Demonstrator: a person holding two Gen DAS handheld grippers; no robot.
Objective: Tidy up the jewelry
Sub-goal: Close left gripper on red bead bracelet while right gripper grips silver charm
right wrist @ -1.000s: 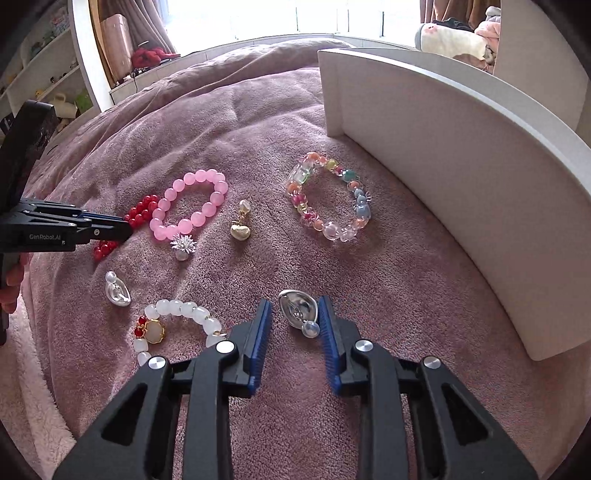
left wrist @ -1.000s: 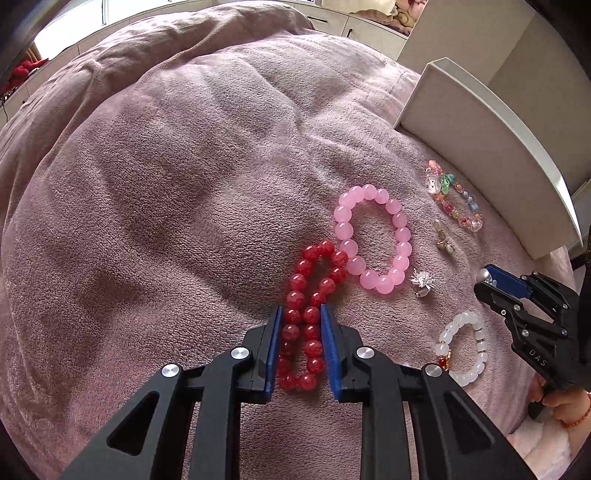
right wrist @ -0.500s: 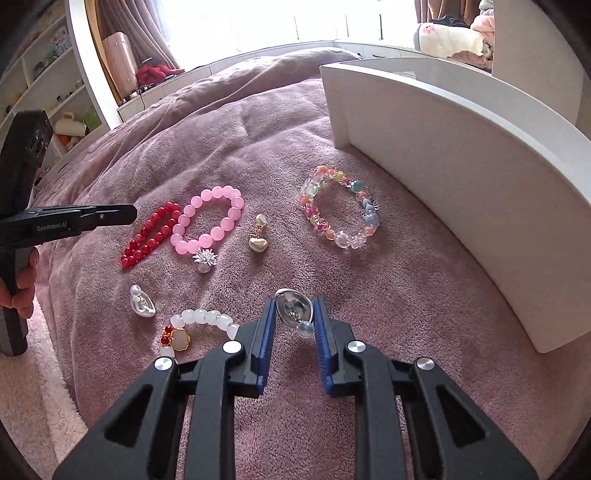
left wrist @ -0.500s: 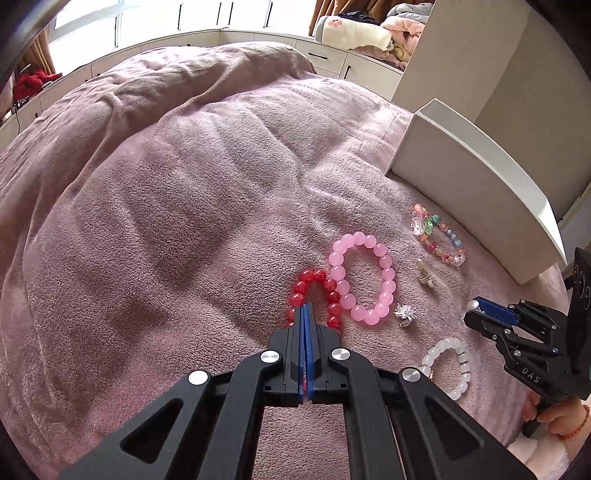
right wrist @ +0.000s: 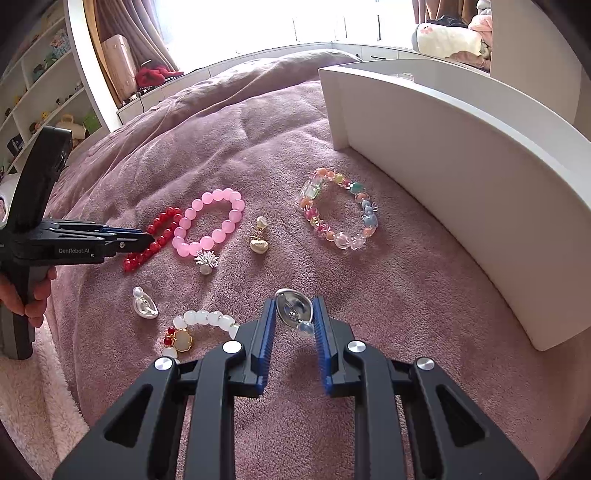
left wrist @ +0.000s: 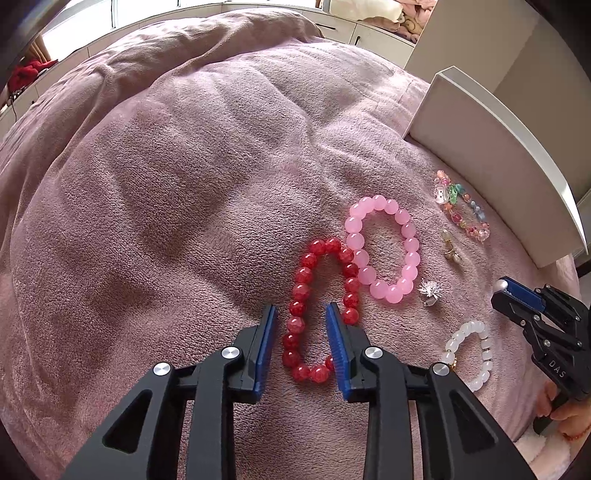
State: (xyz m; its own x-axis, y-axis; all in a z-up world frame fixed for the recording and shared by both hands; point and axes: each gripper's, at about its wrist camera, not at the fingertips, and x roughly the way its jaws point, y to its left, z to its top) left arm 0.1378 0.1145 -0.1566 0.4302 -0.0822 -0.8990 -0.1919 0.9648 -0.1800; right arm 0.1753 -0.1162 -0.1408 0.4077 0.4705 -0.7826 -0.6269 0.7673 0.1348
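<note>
Jewelry spread on a mauve-blanketed bed [right wrist: 229, 147]

Ahead of the right hand-held gripper [right wrist: 294, 314]: multicolor bracelet [right wrist: 338, 208], gold charm [right wrist: 259, 240], pink bracelet [right wrist: 208, 221], red bracelet [right wrist: 155, 238], silver flower [right wrist: 207, 258]; a white tray [right wrist: 461, 192] off right; white bracelet [right wrist: 199, 325] just left.

Mauve blanket [right wrist: 369, 295] on bed, white shelving [right wrist: 44, 99] left, bright backlit window [right wrist: 258, 22], curtains [right wrist: 114, 33].

"GenRobot.AI" was printed in pale letters on the black side of the left gripper [right wrist: 149, 236], seen from the right wrist view. "DAS" stood on the black body of the right gripper [left wrist: 498, 291], left wrist view. No other text was legible.
</note>
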